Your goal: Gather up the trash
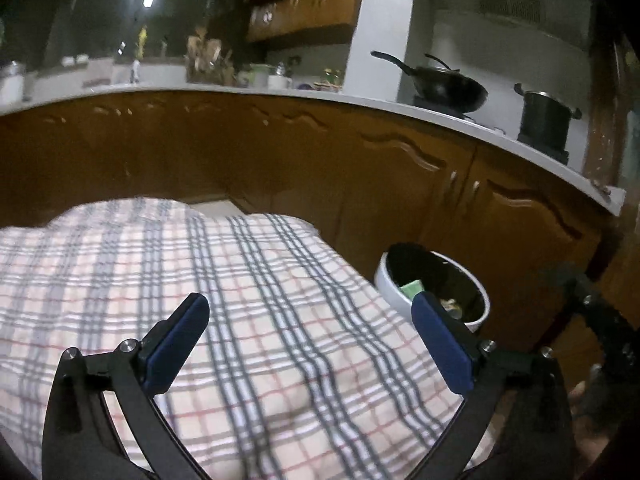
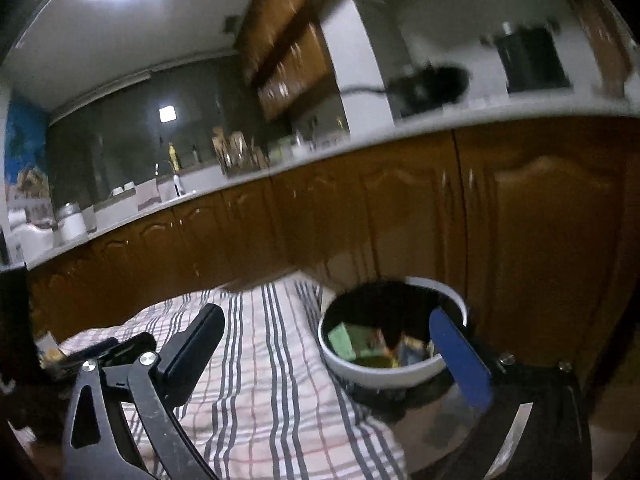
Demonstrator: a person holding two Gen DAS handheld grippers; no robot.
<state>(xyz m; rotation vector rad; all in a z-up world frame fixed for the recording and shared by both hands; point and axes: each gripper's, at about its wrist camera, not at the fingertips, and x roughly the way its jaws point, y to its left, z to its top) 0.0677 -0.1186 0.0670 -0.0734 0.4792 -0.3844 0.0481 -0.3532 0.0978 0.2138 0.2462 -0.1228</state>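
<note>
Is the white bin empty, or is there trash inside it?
Not empty. The bin holds several pieces of trash, including a green one.

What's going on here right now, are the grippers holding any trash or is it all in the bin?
Neither gripper holds anything. The left gripper is open above the plaid cloth, and the right gripper is open too, one finger in front of the white bin beside the cloth. The bin already holds trash, including a green packet. No loose trash shows on the visible cloth.
</note>
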